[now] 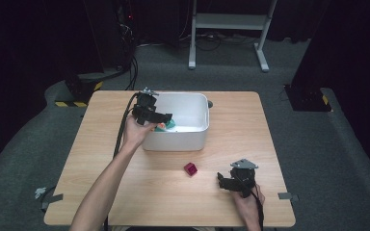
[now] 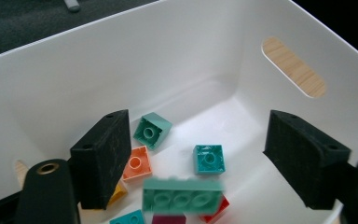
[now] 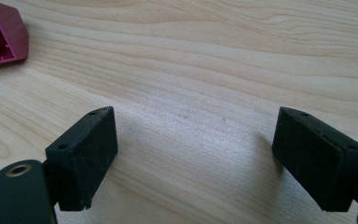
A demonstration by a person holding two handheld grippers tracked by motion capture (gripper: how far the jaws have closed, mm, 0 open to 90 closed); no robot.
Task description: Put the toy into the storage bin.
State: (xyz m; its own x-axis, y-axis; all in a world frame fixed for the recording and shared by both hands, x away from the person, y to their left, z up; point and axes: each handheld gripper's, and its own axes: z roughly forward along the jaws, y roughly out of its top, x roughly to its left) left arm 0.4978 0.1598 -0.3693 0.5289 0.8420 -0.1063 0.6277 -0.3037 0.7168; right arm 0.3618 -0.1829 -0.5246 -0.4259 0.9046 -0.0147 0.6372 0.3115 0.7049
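Blurred green brick (image 2: 182, 195) drops between my left gripper's (image 2: 205, 158) wide-open jaws into white bin (image 2: 121, 70), onto other bricks. Drop step done. Next: magenta brick (image 1: 190, 169) on table (image 1: 250, 130), left of my open, empty right gripper (image 1: 232, 181); reach, close squarely.

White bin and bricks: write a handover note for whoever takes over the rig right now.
Left gripper: open over the white bin; a blurred green brick sits between its jaws, untouched by either.
Right gripper: open, empty, low over the table.
Done: several bricks lie in the bin, among them a teal brick and an orange brick.
Left: the magenta brick lies on the table between the bin and the right gripper; it likely goes in next.
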